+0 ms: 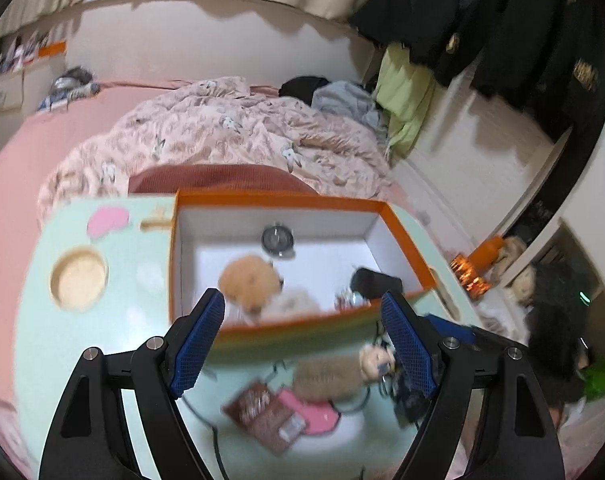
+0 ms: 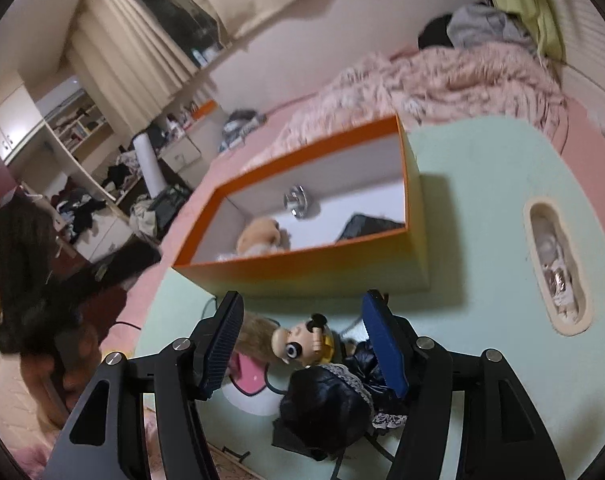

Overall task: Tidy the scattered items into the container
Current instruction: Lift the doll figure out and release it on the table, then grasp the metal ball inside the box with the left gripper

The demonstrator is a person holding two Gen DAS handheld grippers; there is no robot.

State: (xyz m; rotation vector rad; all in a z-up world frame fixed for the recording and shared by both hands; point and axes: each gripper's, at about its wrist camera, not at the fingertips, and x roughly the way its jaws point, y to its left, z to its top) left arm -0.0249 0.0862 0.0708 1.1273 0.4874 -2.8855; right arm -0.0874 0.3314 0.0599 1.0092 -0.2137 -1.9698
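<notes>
An orange box [image 1: 406, 240] with a white inside stands on the mint-green table [image 1: 114, 360]. In it lie a tan plush toy [image 1: 248, 280], a round metal piece [image 1: 277, 240] and a black object [image 1: 372, 282]. My left gripper [image 1: 302, 304] hovers open over the box's near wall, holding nothing. In the right wrist view the box [image 2: 302, 268] is just ahead. My right gripper [image 2: 302, 344] is open, low over a brown-haired doll [image 2: 280, 338], a small mouse-eared figure [image 2: 322, 338] and a black-haired doll [image 2: 326, 400]. The dolls lie between its fingers, and the pads do not press on them.
A brown packet [image 1: 262, 408], a pink item [image 1: 314, 414] and a black cable [image 1: 218, 452] lie on the table in front of the box. The table has a round recess [image 1: 78, 280] and an oblong slot [image 2: 558, 272] with small things. A bed with a pink quilt [image 1: 230, 132] lies behind.
</notes>
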